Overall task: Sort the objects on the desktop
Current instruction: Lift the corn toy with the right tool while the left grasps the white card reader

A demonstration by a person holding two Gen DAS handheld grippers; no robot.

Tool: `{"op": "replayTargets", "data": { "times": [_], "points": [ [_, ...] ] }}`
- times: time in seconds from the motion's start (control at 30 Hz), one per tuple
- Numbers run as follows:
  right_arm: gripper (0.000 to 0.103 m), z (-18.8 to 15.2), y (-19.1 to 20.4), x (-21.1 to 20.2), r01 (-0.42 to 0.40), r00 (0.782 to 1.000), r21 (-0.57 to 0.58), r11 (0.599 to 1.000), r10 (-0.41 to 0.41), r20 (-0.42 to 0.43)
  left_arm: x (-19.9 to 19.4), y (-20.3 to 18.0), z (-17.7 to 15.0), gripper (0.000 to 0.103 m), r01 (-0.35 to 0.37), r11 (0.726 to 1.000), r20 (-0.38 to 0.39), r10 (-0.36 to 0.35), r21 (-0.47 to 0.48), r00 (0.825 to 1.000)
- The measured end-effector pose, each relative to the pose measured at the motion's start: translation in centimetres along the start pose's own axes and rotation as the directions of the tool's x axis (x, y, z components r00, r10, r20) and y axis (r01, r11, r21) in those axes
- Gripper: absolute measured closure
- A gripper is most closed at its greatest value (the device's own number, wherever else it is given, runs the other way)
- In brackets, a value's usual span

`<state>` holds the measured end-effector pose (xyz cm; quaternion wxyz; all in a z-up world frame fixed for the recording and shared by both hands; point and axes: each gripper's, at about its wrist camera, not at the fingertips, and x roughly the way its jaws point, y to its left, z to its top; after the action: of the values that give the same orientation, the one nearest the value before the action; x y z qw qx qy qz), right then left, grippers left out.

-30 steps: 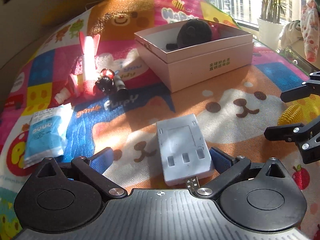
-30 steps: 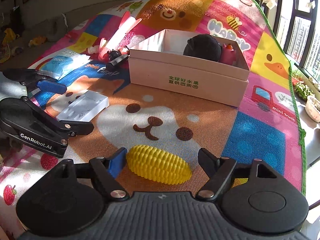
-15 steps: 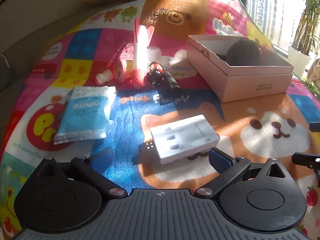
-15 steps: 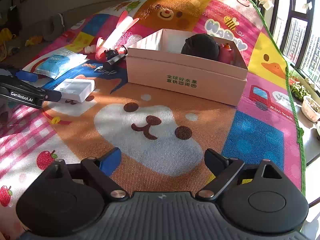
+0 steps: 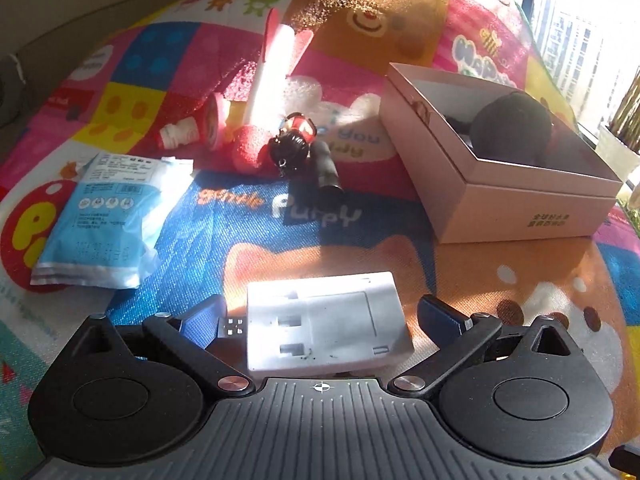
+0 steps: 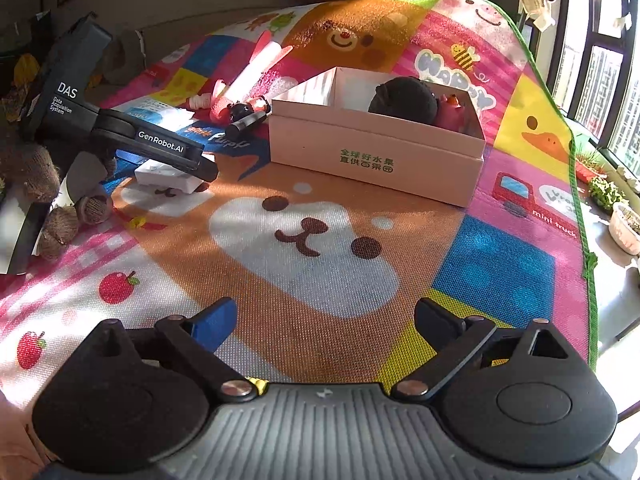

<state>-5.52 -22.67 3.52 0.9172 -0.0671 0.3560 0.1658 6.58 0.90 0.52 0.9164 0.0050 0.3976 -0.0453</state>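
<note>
My left gripper is open around a white plastic charger case that lies flat on the mat between its fingers. A pink cardboard box at the right holds a black round plush. In the right wrist view the box sits ahead with the plush and a red toy inside. My right gripper is open and empty above the mat. The left gripper body shows at the left, over the white case.
A blue wet-wipe pack, a small black-and-red figure, a black tube, a red-and-white foam rocket and a small pink-capped bottle lie on the colourful play mat. The mat's green edge runs along the right.
My left gripper has swung left and closed in on the white case, now crosswise between its fingers. My right gripper has drawn back; the yellow corn toy has left its view.
</note>
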Motion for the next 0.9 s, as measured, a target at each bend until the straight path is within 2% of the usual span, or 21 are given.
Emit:
{"op": "replayTargets", "data": {
  "times": [0.07,0.1,0.2,0.4,0.5,0.57,0.63,0.7,0.77,0.83,0.9],
  "points": [
    [0.007,-0.2,-0.4,-1.1,-0.023,1.000,-0.003,1.000,0.023,0.005,-0.1,-0.2,-0.3,0.001,-0.009,1.000,0.007,0.009,0.018,1.000],
    [0.007,-0.5,-0.4,-1.8,-0.029,1.000,-0.020,0.999,0.029,0.011,-0.2,-0.3,-0.4,0.006,-0.011,1.000,0.009,0.011,0.023,1.000],
    [0.007,-1.3,-0.8,-3.3,-0.060,0.998,-0.057,0.997,0.061,0.009,-1.0,0.0,-1.1,0.006,-0.004,0.999,0.011,0.004,0.043,1.000],
    [0.009,-3.1,-2.2,-5.3,-0.176,0.983,-0.053,0.983,0.172,-0.066,-3.5,0.0,-3.6,0.006,0.029,0.995,-0.003,-0.029,0.100,1.000],
    [0.018,-3.9,-1.8,-6.4,-0.219,0.973,-0.117,0.969,0.209,-0.093,-5.2,-0.4,-5.2,0.006,0.072,0.989,-0.023,-0.070,0.126,0.997],
    [0.037,-4.4,-1.2,-6.6,-0.238,0.968,-0.163,0.957,0.220,-0.124,-6.2,-0.6,-6.0,0.006,0.098,0.987,-0.028,-0.095,0.129,0.995],
    [0.049,-4.9,-0.6,-6.5,-0.238,0.966,-0.201,0.950,0.209,-0.155,-7.3,-0.9,-7.1,0.006,0.126,0.983,-0.032,-0.123,0.135,0.992],
    [0.054,-4.9,-0.4,-6.5,-0.231,0.969,-0.197,0.953,0.206,-0.139,-8.3,-1.2,-8.2,0.006,0.141,0.978,-0.037,-0.137,0.152,0.990],
    [0.065,-4.6,-0.3,-6.3,-0.228,0.970,-0.177,0.958,0.208,-0.125,-9.2,-1.4,-9.1,0.006,0.158,0.973,-0.038,-0.154,0.169,0.987],
    [0.068,-4.2,0.1,-6.0,-0.226,0.972,-0.176,0.958,0.212,-0.098,-10.1,-1.6,-9.7,0.006,0.172,0.968,-0.036,-0.168,0.185,0.985],
    [0.072,-3.7,0.7,-5.6,-0.225,0.974,-0.194,0.955,0.214,-0.077,-10.7,-1.7,-9.9,0.006,0.154,0.970,-0.021,-0.153,0.186,0.988]
  ]
}}
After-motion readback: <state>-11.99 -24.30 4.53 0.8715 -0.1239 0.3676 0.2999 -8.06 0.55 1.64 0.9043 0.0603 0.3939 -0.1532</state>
